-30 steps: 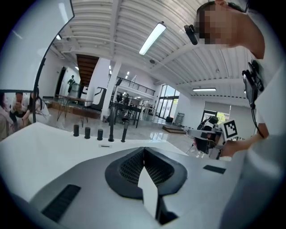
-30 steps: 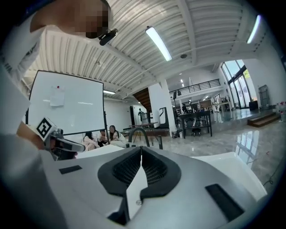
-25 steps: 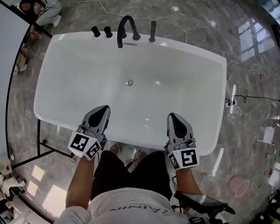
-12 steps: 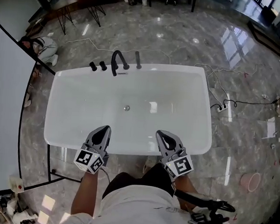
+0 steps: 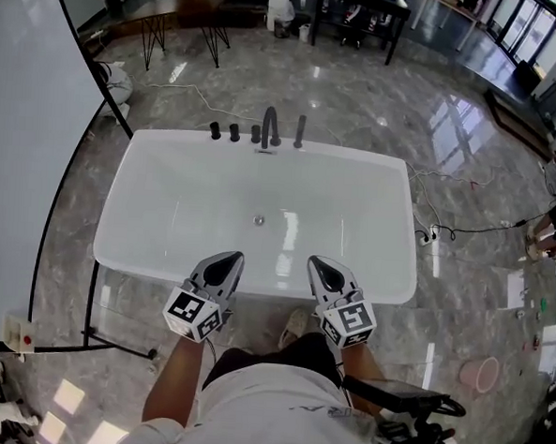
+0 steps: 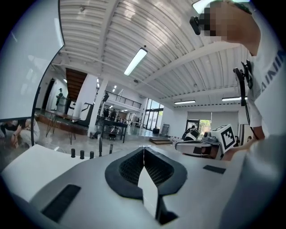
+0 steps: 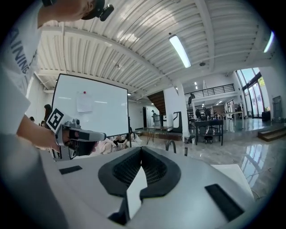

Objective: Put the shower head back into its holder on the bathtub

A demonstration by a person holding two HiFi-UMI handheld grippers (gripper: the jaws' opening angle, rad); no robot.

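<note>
Flanking bathtub, whiteboard left, power strip right, faucet beyond

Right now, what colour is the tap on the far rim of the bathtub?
The tap is black, clearest in the head view.

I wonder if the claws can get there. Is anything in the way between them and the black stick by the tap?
Nothing visible blocks it. Only the open bathtub lies between the shut, empty left gripper, right gripper and the upright black shower head on the far rim.
</note>
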